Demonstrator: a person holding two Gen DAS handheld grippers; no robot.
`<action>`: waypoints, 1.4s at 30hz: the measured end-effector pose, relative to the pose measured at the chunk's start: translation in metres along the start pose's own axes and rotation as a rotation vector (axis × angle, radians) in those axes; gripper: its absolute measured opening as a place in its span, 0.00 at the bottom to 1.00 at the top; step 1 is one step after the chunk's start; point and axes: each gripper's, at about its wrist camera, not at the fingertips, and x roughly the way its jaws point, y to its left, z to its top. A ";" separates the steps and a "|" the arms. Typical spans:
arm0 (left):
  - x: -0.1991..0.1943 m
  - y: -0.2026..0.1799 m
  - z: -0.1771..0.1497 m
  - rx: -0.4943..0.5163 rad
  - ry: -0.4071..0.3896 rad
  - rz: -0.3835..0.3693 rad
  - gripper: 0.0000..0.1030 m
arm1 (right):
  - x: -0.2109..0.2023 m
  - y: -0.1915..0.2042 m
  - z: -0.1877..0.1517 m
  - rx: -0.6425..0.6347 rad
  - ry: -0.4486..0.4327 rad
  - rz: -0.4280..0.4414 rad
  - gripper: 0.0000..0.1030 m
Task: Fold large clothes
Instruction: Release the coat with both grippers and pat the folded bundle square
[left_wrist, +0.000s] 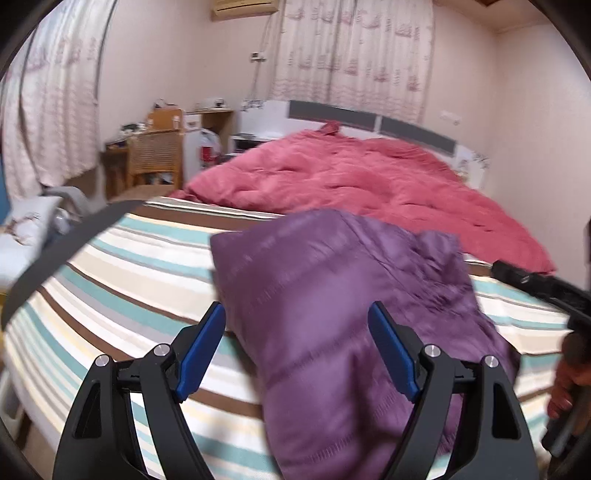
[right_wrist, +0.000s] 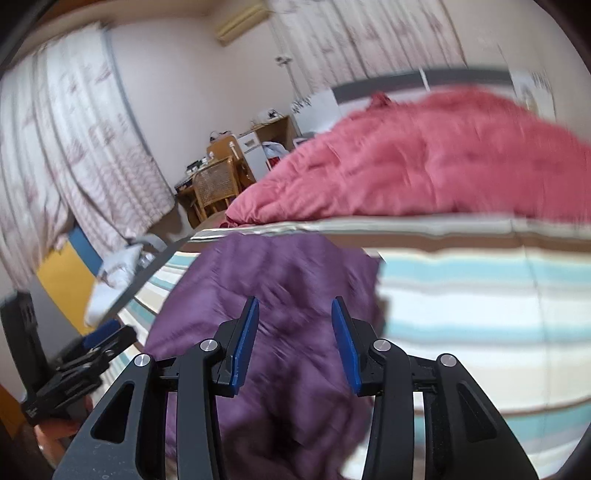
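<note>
A purple quilted jacket (left_wrist: 332, 295) lies folded in a thick bundle on the striped bed sheet (left_wrist: 122, 280). My left gripper (left_wrist: 296, 305) hovers over its near end, open wide, and the blue pads (left_wrist: 201, 354) stand clear of the cloth on either side. In the right wrist view, which is blurred, the same jacket (right_wrist: 266, 280) fills the space below my right gripper (right_wrist: 294, 300). Its jaws stand apart with nothing pinched between them. The right gripper's black frame (left_wrist: 543, 284) and the hand (left_wrist: 569, 384) holding it show at the right edge of the left wrist view.
A rumpled pink quilt (left_wrist: 369, 184) covers the far half of the bed, up to the headboard (left_wrist: 369, 120). A wicker chair (left_wrist: 155, 155) and a cluttered desk stand at the back left. Curtains (left_wrist: 48, 110) hang to the left and behind. A pillow (left_wrist: 26, 229) lies off the bed's left side.
</note>
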 end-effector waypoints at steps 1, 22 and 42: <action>0.005 0.000 0.003 -0.012 0.004 0.019 0.77 | 0.007 0.017 0.007 -0.036 0.004 -0.024 0.40; 0.099 -0.032 -0.022 0.028 0.147 0.033 0.90 | 0.140 -0.001 -0.023 -0.129 0.187 -0.223 0.28; 0.054 -0.020 -0.052 -0.001 0.138 0.064 0.96 | 0.080 -0.013 -0.048 -0.096 0.169 -0.165 0.31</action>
